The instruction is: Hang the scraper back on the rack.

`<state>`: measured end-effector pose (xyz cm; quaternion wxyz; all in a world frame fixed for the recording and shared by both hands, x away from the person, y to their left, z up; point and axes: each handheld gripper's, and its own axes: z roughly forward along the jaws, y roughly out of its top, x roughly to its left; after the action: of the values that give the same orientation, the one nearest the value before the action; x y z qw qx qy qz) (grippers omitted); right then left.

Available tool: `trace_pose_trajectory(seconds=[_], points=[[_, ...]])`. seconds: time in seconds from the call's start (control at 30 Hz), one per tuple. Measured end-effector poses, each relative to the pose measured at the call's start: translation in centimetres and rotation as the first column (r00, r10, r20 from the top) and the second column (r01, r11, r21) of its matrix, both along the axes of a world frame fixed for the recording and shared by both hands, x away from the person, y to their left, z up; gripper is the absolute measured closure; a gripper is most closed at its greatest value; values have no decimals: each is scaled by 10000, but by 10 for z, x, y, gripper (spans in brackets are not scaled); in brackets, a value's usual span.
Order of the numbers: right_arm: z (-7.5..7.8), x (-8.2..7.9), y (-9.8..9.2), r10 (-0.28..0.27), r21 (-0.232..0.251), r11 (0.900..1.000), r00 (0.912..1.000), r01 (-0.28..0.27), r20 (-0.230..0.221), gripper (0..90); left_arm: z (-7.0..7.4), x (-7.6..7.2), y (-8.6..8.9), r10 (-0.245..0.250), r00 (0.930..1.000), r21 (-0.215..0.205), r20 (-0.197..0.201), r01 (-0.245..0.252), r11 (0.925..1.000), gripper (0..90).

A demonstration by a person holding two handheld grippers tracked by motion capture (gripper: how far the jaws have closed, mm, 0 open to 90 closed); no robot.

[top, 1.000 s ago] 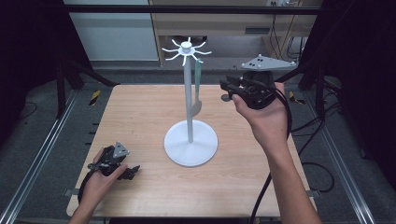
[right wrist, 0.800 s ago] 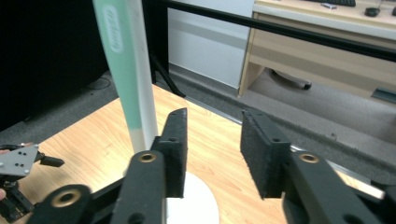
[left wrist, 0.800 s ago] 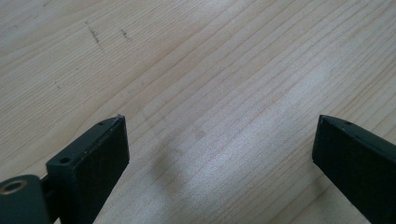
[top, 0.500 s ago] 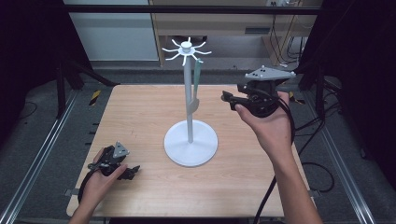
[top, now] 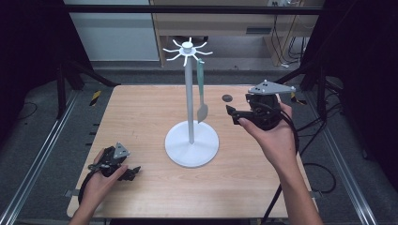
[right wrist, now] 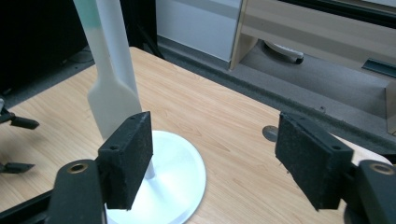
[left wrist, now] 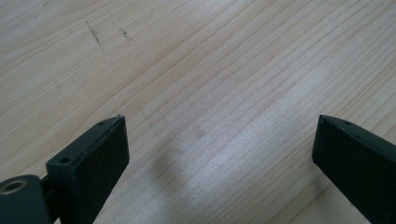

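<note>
Nearest the person, the left gripper point(top: 132, 172) rests low on the worktop point(top: 141, 117) at its near left corner, jaws spread wide over bare wood grain with nothing between them — a parked posture, judged to keep that hand clear of the work. Farther in, at the worktop's middle, stands the white stand point(top: 191, 145): a round base, a slim upright pole and a crown of radiating hooks at the top. From one hook on its right side hangs the spatula point(top: 201, 93), green handle up and pale blade down, the blade just beside the pole and above the base; hung this way it stays vertical and free to swing. To the right of the stand, the right gripper point(top: 231, 114) is held raised off the worktop, jaws parted and empty, pointing leftward at the blade. In the right gripper view the blade point(right wrist: 112, 105) lies just beyond the left jaw, not between the two — so no grasp is made. Beyond, a small dark disc point(top: 227, 98) lies on the wood toward the far edge.
</note>
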<state>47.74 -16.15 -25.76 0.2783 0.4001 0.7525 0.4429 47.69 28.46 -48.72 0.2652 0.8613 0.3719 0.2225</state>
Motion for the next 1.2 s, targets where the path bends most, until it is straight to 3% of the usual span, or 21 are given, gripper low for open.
trace_pose_trajectory(seconds=[0.33, 0.6, 1.2], points=[[-18, -3, -10, -150, 220, 9996, 9999, 150, 24, 149, 0, 0, 1, 25, 10000, -34, 22, -25, 10000, 36], [-47, -12, -18, -516, 593, 9969, 9987, 514, 15, 78, 0, 0, 1, 25, 10000, -5, 14, -25, 10000, 34], [-106, -20, -31, -694, 408, 9966, 9961, 717, -553, 61, 0, 0, 1, 46, 10000, 19, 20, -46, 10000, 33]])
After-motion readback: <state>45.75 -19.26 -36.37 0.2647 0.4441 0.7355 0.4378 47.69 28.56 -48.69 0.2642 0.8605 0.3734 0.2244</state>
